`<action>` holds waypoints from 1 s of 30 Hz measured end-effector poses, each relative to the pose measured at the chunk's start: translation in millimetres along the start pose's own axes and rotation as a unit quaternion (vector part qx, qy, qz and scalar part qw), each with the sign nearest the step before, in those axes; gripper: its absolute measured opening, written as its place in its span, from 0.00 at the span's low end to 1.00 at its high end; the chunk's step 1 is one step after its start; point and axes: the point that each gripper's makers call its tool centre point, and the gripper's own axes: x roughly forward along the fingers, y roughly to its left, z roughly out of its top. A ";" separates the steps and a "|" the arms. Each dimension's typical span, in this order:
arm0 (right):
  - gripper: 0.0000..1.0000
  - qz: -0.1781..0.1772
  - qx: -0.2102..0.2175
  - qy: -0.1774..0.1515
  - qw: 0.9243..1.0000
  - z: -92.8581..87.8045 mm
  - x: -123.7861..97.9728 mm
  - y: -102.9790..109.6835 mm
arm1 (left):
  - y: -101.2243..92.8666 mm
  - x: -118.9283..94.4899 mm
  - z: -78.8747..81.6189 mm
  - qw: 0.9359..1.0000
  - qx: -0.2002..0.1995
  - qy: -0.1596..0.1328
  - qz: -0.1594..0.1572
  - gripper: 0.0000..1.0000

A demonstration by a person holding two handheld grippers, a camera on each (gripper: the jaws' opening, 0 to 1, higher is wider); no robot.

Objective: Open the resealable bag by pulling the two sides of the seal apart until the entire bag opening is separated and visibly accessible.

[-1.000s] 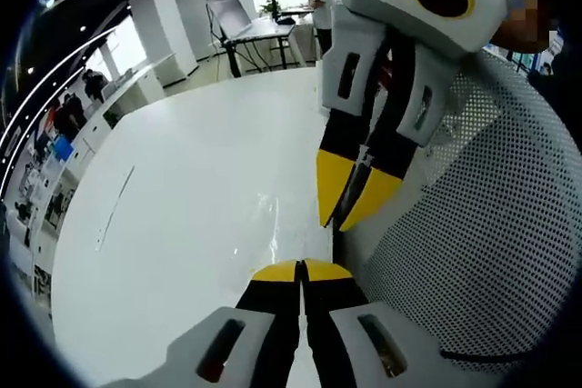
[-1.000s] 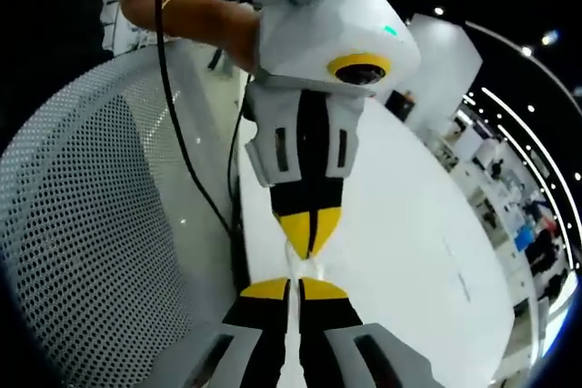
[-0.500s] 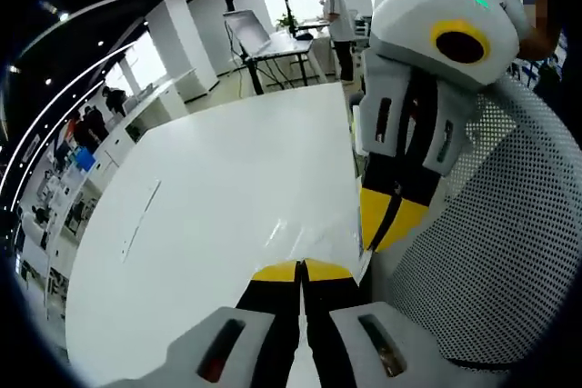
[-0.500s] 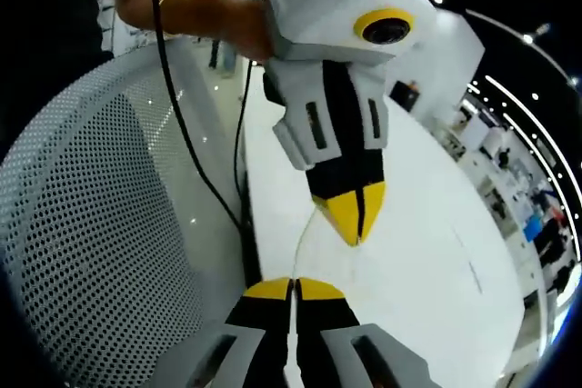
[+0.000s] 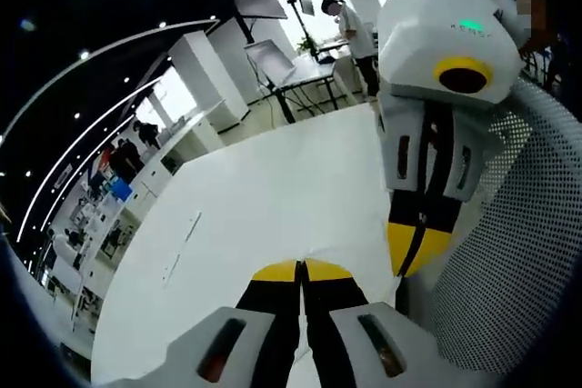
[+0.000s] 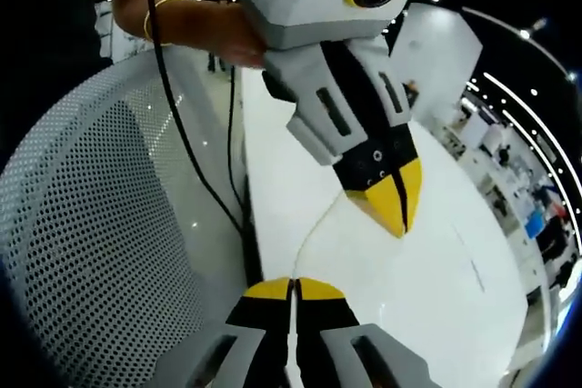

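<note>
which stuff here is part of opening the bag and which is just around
Job:
- resealable bag, clear, its edge pinched between the two
- left tongs, shut on it
- right tongs, shut on it

Around:
- white table
- perforated white chair back
- black cable

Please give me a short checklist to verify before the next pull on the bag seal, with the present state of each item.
1. Left gripper shut on the bag: ok, jaws closed on a clear edge.
2. Right gripper shut on the bag: ok.
3. The two grippers apart: ok.
4. Whole seal separated: cannot tell, the film is too clear.
5. White table free under the bag: ok.
6. Mesh chair back away from the pull: cannot tell.
</note>
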 end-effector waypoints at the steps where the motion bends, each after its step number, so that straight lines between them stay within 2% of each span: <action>1: 0.00 0.002 -0.005 -0.004 1.000 1.8 -0.1 1.6 | -1.5 1.4 -4.1 1.000 0.003 0.010 -0.004 0.00; 3: 0.00 0.002 -0.012 -0.005 1.000 3.1 -0.1 2.4 | -2.4 2.4 -7.1 1.000 0.004 0.016 -0.007 0.00; 4: 0.00 0.001 -0.016 -0.007 1.000 4.5 -0.2 1.6 | -5.8 4.2 -10.3 1.000 -0.001 0.024 -0.017 0.00; 5: 0.00 -0.001 -0.015 -0.015 1.000 7.3 -1.1 0.8 | -9.1 5.4 -14.4 0.999 0.014 0.036 -0.023 0.00; 7: 0.00 0.001 -0.016 -0.018 1.000 9.0 -0.9 1.0 | -15.2 7.8 -20.3 0.998 0.002 0.047 -0.041 0.00; 12: 0.00 0.001 -0.013 -0.018 1.000 8.3 -0.4 0.9 | -21.5 11.1 -23.1 0.997 -0.011 0.054 -0.055 0.00; 13: 0.00 -0.014 -0.009 -0.020 1.000 8.0 -1.5 -5.4 | -24.7 12.1 -20.6 0.996 -0.029 0.055 -0.059 0.00; 14: 0.00 -0.020 -0.001 -0.042 0.999 15.4 -4.1 -7.7 | -22.4 11.5 -17.6 0.996 -0.043 0.052 -0.052 0.00; 15: 0.00 -0.019 -0.004 -0.043 0.999 16.1 -3.4 -6.6 | -20.0 11.1 -16.9 0.996 -0.046 0.052 -0.048 0.00; 18: 0.00 -0.013 -0.027 -0.086 0.996 35.2 -6.8 -2.2 | -9.3 13.3 -9.3 0.996 -0.056 0.061 -0.034 0.00; 19: 0.00 -0.002 -0.038 -0.081 0.996 34.0 -3.4 3.2 | -9.5 15.5 -4.7 0.996 -0.059 0.057 -0.035 0.00; 20: 0.00 -0.006 -0.043 -0.067 0.997 29.0 -2.2 1.1 | -10.5 16.3 -2.5 0.996 -0.058 0.056 -0.036 0.00; 22: 0.00 -0.007 -0.040 -0.060 0.997 25.9 -2.1 -0.6 | -12.3 16.8 4.8 0.997 -0.052 0.051 -0.037 0.00; 24: 0.00 -0.003 -0.040 -0.052 0.998 23.0 -1.2 0.7 | -6.1 15.3 7.8 0.997 -0.054 0.046 -0.027 0.00; 25: 0.00 -0.009 -0.038 -0.045 0.998 19.9 -1.5 -2.1 | 1.4 13.1 12.9 0.998 -0.055 0.034 -0.013 0.00; 27: 0.00 0.006 -0.029 -0.041 0.999 18.0 -0.1 3.5 | 8.5 11.0 18.5 0.998 -0.051 0.027 0.006 0.00; 28: 0.00 0.020 -0.025 -0.040 0.999 17.4 1.4 8.5 | 20.8 8.4 27.3 0.998 -0.043 0.008 0.041 0.00; 30: 0.00 0.027 -0.019 -0.042 0.999 17.5 0.9 11.3 | 32.7 2.2 41.9 0.996 -0.019 -0.019 0.090 0.00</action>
